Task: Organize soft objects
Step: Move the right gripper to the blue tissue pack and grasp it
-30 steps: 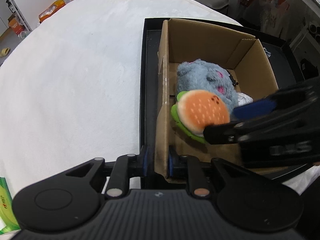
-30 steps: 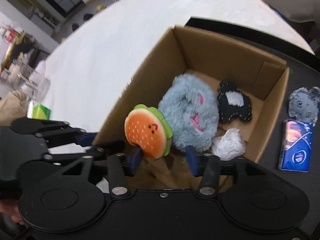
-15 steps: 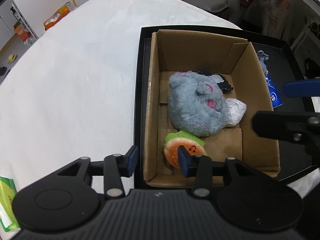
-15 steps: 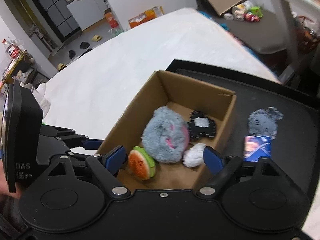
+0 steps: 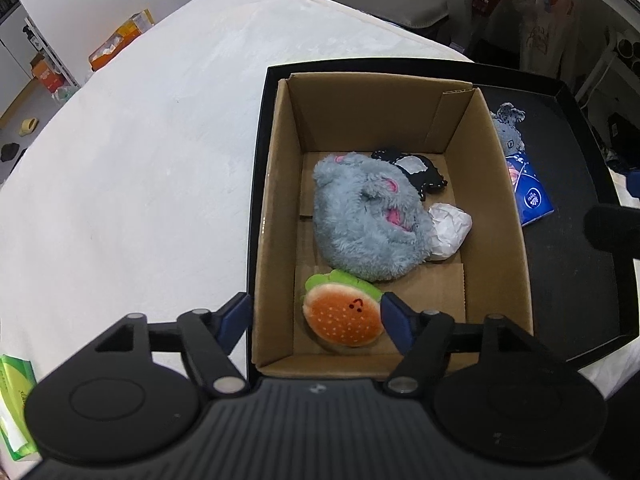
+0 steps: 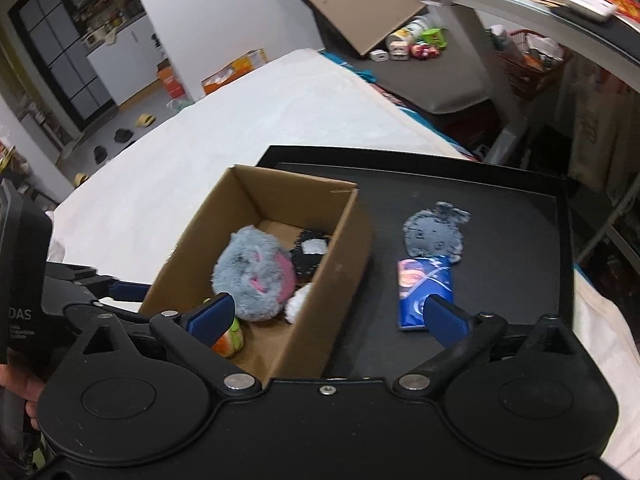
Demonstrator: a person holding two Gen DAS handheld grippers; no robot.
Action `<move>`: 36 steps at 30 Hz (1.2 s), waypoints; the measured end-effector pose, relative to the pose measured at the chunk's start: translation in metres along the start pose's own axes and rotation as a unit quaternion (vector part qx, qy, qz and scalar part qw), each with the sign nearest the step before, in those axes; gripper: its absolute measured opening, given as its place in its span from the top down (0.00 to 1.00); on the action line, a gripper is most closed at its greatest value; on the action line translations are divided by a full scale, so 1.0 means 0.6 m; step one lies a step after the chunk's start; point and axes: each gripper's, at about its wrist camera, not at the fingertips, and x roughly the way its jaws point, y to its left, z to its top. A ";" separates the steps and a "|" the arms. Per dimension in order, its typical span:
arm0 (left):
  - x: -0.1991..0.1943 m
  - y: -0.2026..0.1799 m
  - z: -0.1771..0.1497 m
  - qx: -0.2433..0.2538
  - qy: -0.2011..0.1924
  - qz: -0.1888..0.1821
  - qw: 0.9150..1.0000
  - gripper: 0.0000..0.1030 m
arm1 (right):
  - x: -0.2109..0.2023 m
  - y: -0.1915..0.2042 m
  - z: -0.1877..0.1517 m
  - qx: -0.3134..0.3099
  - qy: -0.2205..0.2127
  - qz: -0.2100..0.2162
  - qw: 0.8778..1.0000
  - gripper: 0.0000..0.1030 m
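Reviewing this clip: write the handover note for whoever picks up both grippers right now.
Left gripper: open, empty, above the near end of the cardboard box.
Right gripper: open, empty, above the black tray.
Done: burger plush, fluffy blue-grey plush, black-and-white plush and a white wad lie in the box.
Left: small grey plush on the tray outside the box, tissue pack beside it.
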 end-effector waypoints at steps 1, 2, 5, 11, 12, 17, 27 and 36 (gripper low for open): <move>0.000 0.000 0.000 0.001 0.000 0.002 1.000 0.31 | -0.001 -0.005 -0.002 0.004 -0.001 -0.002 1.000 0.01; 0.001 -0.001 -0.001 0.001 0.001 0.003 1.000 0.30 | -0.001 -0.011 -0.005 0.007 0.000 -0.003 1.000 0.01; 0.006 0.000 0.000 -0.002 0.005 0.007 1.000 0.30 | 0.001 -0.024 -0.012 0.016 0.000 -0.010 1.000 0.01; 0.016 0.000 0.002 -0.004 0.007 0.018 1.000 0.30 | 0.012 -0.048 -0.023 0.033 -0.001 -0.030 0.999 0.01; 0.017 0.000 0.002 -0.004 0.007 0.019 1.000 0.30 | 0.015 -0.051 -0.023 0.035 -0.002 -0.033 0.999 0.01; 0.026 -0.004 0.005 -0.002 0.011 0.024 1.000 0.30 | 0.030 -0.063 -0.026 0.037 -0.002 -0.048 0.998 0.01; 0.043 -0.010 0.012 0.000 0.021 0.034 0.999 0.30 | 0.063 -0.091 -0.035 0.049 0.009 -0.059 0.997 0.01; 0.054 -0.021 0.021 0.007 0.025 0.037 0.999 0.30 | 0.099 -0.102 -0.036 0.049 0.020 -0.061 0.997 0.01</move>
